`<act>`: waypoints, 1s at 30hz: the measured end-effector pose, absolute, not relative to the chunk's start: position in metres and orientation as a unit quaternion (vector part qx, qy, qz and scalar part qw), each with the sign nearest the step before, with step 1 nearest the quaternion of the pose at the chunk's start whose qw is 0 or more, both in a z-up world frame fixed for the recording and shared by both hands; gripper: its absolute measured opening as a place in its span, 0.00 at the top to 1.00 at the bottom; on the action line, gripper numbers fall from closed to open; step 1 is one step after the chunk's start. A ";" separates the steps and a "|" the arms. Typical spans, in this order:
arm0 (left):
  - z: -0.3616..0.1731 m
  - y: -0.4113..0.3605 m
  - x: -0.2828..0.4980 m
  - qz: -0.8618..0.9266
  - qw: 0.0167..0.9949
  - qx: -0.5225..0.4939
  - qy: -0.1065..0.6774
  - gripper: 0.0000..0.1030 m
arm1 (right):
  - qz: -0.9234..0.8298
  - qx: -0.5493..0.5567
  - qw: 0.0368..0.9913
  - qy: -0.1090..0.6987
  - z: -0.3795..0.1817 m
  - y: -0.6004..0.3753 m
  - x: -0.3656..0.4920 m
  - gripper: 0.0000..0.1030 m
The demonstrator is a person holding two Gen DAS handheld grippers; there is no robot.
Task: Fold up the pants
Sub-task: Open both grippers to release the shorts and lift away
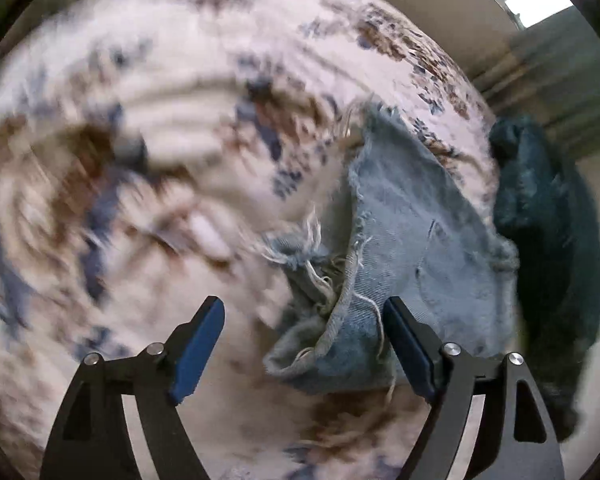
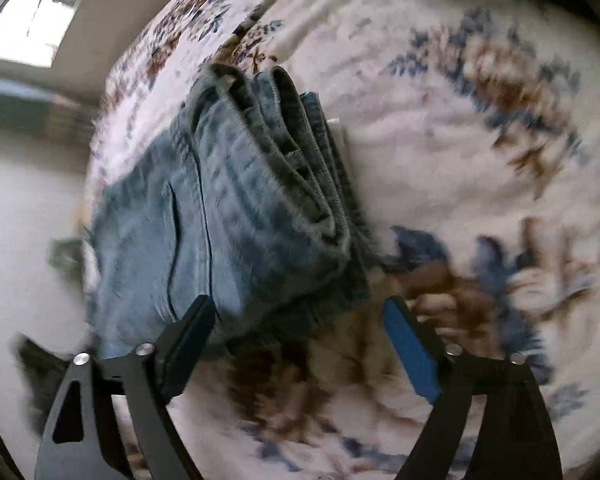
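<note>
Left gripper with blue pads spread wide, gripping nothing. Right gripper also spread wide, empty. Just beyond both, folded light-blue denim pants with frayed hems, lying on floral white bedspread. Farther, dark teal cloth.

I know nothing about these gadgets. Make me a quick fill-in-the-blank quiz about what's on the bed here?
The jeans are made of light blue ____.
The bedspread shows a ____ pattern in brown and blue.
The left gripper has its jaws ____.
The hem near it is ____.

Missing words: denim; floral; open; frayed
</note>
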State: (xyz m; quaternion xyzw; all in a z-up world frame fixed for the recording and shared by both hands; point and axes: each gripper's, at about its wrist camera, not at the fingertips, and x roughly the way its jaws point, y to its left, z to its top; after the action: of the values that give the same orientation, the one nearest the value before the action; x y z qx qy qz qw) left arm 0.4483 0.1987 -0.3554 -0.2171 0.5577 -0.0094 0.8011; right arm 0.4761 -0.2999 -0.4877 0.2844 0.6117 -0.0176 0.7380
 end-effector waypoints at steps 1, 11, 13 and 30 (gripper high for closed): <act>-0.346 0.192 0.445 0.000 0.812 -0.185 0.553 0.22 | -0.023 0.258 0.746 0.613 -0.479 -0.293 0.471 0.13; -0.239 0.137 0.385 0.028 0.856 -0.010 0.516 0.13 | -0.084 0.083 0.816 0.565 -0.349 -0.228 0.403 0.10; -0.213 0.130 0.368 0.022 0.863 -0.001 0.504 0.12 | -0.087 0.081 0.827 0.550 -0.318 -0.227 0.388 0.10; -0.012 0.095 0.169 -0.001 0.905 0.005 0.425 0.12 | -0.051 0.048 0.884 0.463 -0.077 -0.221 0.187 0.10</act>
State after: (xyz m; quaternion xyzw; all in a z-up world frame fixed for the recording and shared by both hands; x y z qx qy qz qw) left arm 0.1688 0.0947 -0.0124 0.0053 0.4246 -0.0009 0.9054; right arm 0.1874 -0.2208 -0.0772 0.0483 0.4625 -0.0512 0.8838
